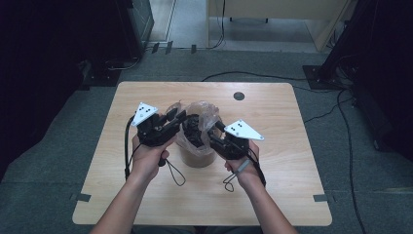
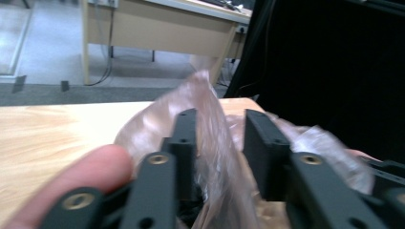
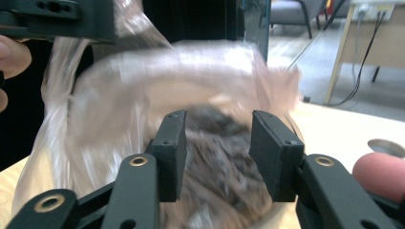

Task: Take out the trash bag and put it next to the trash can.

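A clear plastic bag of dark contents stands mid-surface, its mouth up. The left tool comes in from the left, its jaws parted astride a fold of film; the right tool, opposite, also stands parted. Both forearms angle inward from below.

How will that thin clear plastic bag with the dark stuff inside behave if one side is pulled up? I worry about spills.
The thin clear plastic bag is crumpled and folded, so it probably flops rather than holds shape. Its dark clumpy contents sag low, so lifting one side would likely stretch the film and tip the load.
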A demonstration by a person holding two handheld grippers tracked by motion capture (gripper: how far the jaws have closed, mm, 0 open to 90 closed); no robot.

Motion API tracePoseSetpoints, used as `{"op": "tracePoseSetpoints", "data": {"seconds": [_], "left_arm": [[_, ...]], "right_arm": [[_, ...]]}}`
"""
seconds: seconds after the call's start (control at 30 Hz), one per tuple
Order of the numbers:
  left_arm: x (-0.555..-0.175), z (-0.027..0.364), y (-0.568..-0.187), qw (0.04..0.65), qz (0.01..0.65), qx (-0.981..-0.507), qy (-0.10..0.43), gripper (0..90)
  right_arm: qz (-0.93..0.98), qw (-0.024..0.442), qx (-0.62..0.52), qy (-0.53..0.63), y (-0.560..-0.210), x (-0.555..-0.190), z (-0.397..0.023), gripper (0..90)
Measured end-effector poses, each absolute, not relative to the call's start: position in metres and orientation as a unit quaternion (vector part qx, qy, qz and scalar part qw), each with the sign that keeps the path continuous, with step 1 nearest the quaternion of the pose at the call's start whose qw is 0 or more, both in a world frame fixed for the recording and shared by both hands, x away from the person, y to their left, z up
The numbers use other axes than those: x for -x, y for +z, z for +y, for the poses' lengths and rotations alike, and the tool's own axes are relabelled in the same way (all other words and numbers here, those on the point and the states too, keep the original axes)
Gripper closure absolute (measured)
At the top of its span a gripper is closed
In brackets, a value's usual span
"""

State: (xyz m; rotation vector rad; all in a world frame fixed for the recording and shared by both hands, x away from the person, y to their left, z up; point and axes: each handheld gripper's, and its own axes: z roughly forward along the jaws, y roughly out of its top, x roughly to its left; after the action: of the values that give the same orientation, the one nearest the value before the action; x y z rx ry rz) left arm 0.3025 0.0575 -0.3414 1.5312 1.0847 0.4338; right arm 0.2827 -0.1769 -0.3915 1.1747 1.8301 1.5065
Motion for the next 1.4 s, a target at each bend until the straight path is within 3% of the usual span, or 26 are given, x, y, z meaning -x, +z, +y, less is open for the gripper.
{"op": "tracePoseSetpoints", "data": {"seconds": [0.27, 0.57, 0.8, 1.1, 1.3, 1.4], "left_arm": [[-0.293, 0.074, -0.346, 0.586, 0.458, -0.641, 0.19, 46.2], [-0.279, 0.1, -0.349, 0.611, 0.465, -0.612, 0.19, 43.2], [-0.265, 0.123, -0.367, 0.61, 0.485, -0.59, 0.211, 43.0], [-0.263, 0.149, -0.415, 0.539, 0.54, -0.605, 0.227, 38.3], [-0.265, 0.15, -0.451, 0.501, 0.557, -0.622, 0.227, 38.3], [-0.266, 0.157, -0.464, 0.479, 0.566, -0.629, 0.234, 38.3]], "right_arm": [[0.678, 0.226, -0.414, 0.563, -0.396, -0.267, -0.189, 48.3], [0.678, 0.176, -0.392, 0.596, -0.388, -0.248, -0.183, 34.1], [0.703, 0.18, -0.381, 0.573, -0.384, -0.246, -0.154, 18.5], [0.703, 0.192, -0.425, 0.537, -0.384, -0.255, -0.13, 4.4], [0.701, 0.222, -0.457, 0.5, -0.385, -0.261, -0.109, 2.1], [0.701, 0.22, -0.46, 0.499, -0.384, -0.264, -0.104, 8.9]]}}
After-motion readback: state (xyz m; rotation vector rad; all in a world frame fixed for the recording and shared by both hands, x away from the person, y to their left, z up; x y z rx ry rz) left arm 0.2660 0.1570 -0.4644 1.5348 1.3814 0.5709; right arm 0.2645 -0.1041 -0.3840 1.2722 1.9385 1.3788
